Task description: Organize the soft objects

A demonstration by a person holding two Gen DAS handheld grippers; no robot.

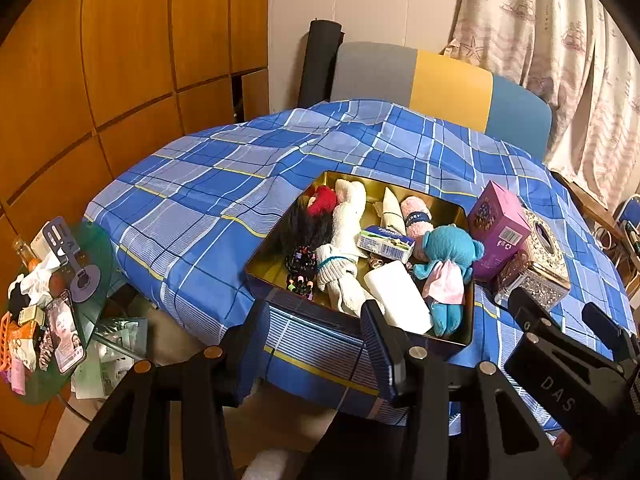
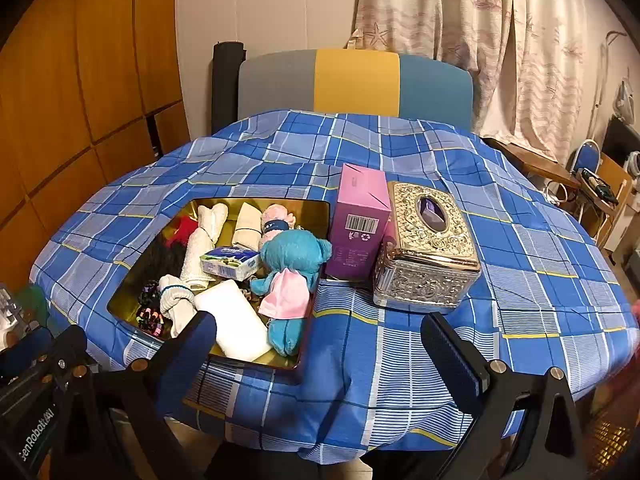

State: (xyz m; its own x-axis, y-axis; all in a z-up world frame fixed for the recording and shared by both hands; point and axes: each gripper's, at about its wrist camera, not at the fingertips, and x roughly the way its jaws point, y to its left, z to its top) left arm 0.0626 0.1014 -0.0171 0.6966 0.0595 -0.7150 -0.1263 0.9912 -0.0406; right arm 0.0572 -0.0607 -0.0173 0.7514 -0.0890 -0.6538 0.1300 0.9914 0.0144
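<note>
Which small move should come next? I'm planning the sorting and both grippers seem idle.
Probably ease the left gripper forward and down onto the blue teddy. It lies on top at the near edge of the gold tin, unobstructed, and both the left and the right gripper hang open and empty.

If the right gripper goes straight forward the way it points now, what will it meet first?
Probably the blue checked tablecloth in front of the right gripper, which is open and empty. Beyond that lie the right edge of the gold tray and the purple box. Depth is hard to judge here.
</note>
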